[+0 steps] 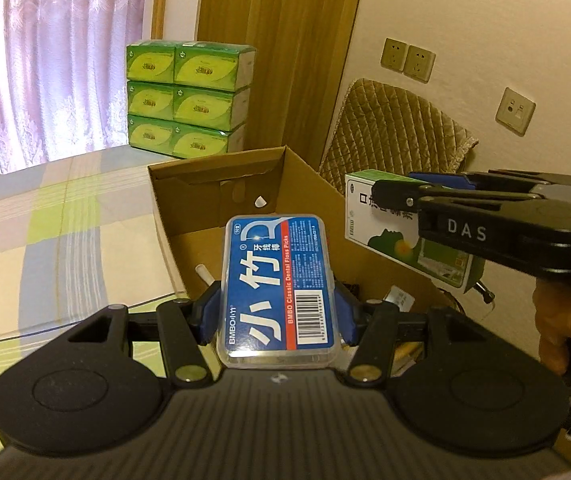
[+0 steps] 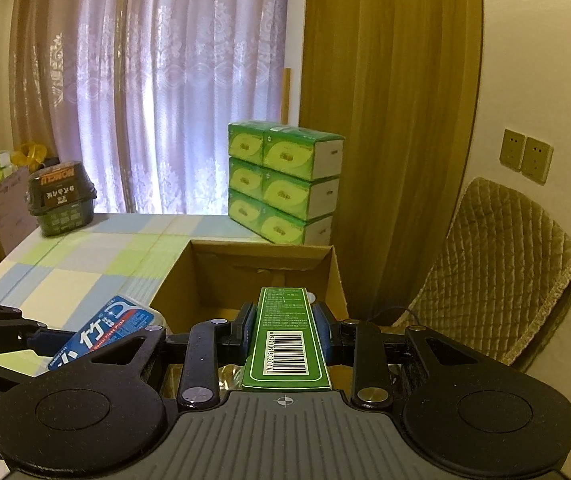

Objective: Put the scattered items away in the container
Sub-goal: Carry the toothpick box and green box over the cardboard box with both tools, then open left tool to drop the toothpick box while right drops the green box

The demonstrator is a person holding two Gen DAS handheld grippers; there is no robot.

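1. Two items are held at once, one in each gripper, above the open cardboard box [image 1: 221, 208].
2. The floss pick case [image 1: 279, 284] is clamped by its long sides between the fingers of the left gripper [image 1: 279, 312], with its label facing up. This is judged a steady hold for lowering it flat.
3. The green carton [image 2: 285, 336] is clamped on its narrow faces by the right gripper [image 2: 287, 326], which is seen to the right of the left one, so both loads are kept apart over the opening.
4. Ahead of both grippers the box stands on the checked tablecloth [image 1: 45, 216]. Inside it, a small white stick [image 1: 205, 274] and some packets are partly seen; the rest is hidden.
5. Release is judged the next step.
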